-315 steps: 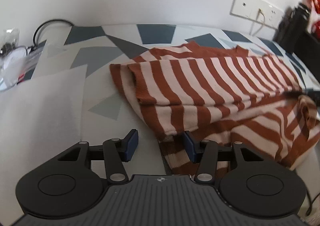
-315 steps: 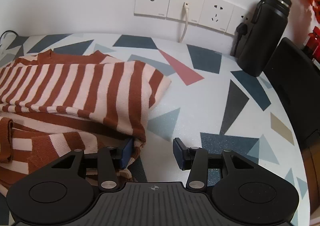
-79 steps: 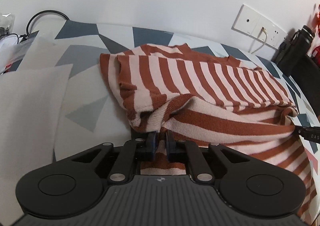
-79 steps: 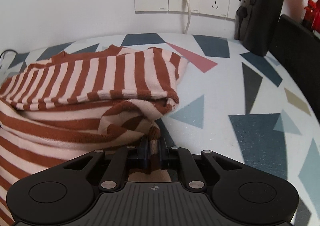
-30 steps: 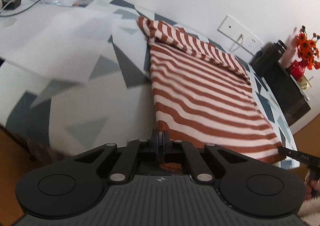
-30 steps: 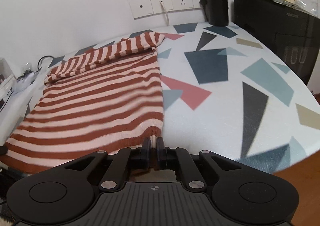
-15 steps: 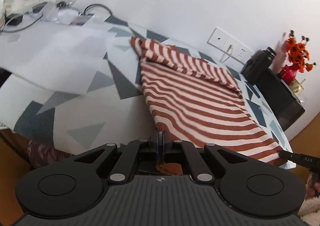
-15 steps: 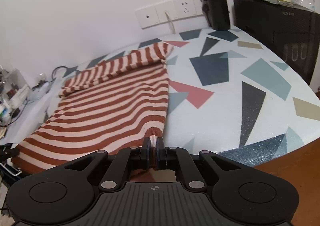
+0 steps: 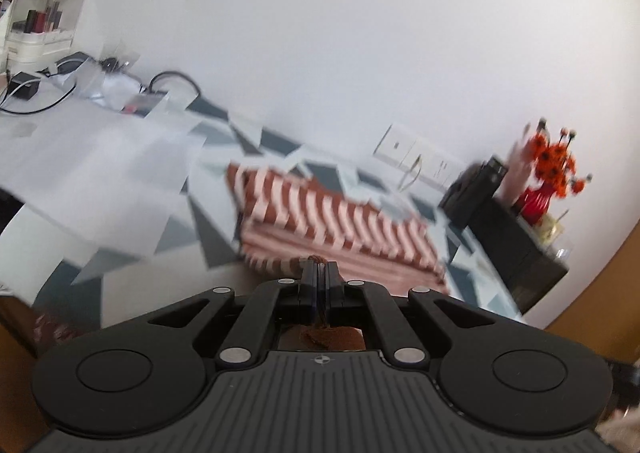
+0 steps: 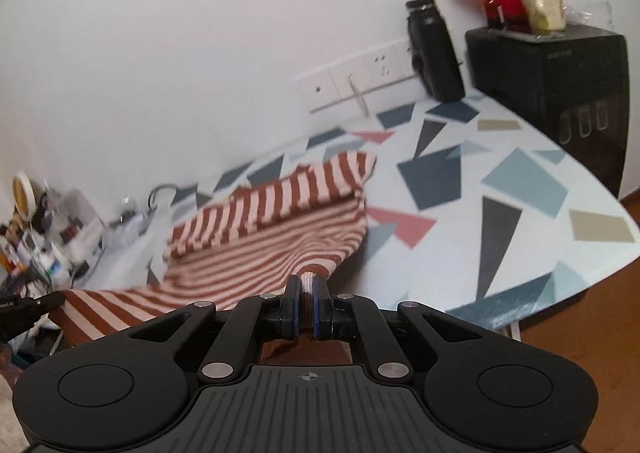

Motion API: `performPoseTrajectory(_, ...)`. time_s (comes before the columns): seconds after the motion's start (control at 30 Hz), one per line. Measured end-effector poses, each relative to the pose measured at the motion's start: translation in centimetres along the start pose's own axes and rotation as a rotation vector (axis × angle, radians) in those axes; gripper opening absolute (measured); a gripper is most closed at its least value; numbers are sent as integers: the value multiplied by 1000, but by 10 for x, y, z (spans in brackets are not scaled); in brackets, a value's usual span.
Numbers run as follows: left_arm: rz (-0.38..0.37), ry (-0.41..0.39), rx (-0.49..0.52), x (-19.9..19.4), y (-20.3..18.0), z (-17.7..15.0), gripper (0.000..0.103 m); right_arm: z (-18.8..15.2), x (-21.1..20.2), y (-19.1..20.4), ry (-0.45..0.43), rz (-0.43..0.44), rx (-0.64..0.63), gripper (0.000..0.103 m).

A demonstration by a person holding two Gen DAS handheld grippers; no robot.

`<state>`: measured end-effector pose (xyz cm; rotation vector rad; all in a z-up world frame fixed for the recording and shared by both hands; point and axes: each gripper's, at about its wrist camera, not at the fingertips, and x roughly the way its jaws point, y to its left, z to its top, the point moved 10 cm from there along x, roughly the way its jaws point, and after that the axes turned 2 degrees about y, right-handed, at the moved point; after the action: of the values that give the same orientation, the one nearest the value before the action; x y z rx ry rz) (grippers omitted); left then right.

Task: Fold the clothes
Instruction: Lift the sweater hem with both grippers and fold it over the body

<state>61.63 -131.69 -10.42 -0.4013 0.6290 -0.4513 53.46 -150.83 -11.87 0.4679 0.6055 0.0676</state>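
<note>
Since half a second ago: both grippers have risen and pulled back from the table, lifting the near hem so the cloth leaves the surface.
Left wrist view: left gripper (image 9: 318,273) is clenched on a hem corner of the striped sweater (image 9: 340,221); picture is motion-blurred; sweater's far part, folded sleeves on top, rests on the patterned table (image 9: 120,273).
Right wrist view: right gripper (image 10: 306,295) pinches the other hem corner; striped sweater (image 10: 272,241) slopes up from table (image 10: 520,181) to the jaws; left gripper's tip shows at far left.
Meaning: hem raised and taut, likely ready to carry toward the collar for a halving fold.
</note>
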Motion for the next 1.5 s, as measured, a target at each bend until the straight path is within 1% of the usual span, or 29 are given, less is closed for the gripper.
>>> performPoseTrajectory(0.2,-5,-35,14,28,-2,29,3,38,25,0,-19,-9,7,5)
performPoseTrajectory(0.3,-3,-44,23,45,-1,47,3,67,47,6,-42,-2,3,5)
performPoseTrajectory(0.43,-4,-52,10,76,6,79,3,109,82,16,-55,2,-7,5)
performPoseTrajectory(0.5,0,-52,3,95,12,95,3,131,102,21,-68,-7,-39,5)
performPoseTrajectory(0.57,5,-44,-6,115,18,109,3,151,125,22,-75,-23,-61,5)
performPoseTrajectory(0.63,15,-23,-14,137,26,117,4,167,148,19,-70,-34,-50,5)
performPoseTrajectory(0.73,33,19,-18,171,41,121,4,182,192,7,-34,-57,-23,5)
performPoseTrajectory(0.9,53,82,-38,221,64,122,3,186,256,-7,23,-102,-1,5)
performPoseTrajectory(1.1,64,144,-17,277,81,129,4,195,312,-23,40,-158,26,5)
performPoseTrajectory(1.23,78,209,-8,319,92,120,4,190,345,-41,77,-216,52,5)
performPoseTrajectory(1.33,96,253,-27,340,103,110,4,180,366,-51,109,-265,44,5)
performPoseTrajectory(1.47,100,284,1,348,106,99,5,168,380,-59,135,-297,42,5)
performPoseTrajectory(1.5,109,288,8,348,106,99,7,167,380,-60,136,-302,34,7)
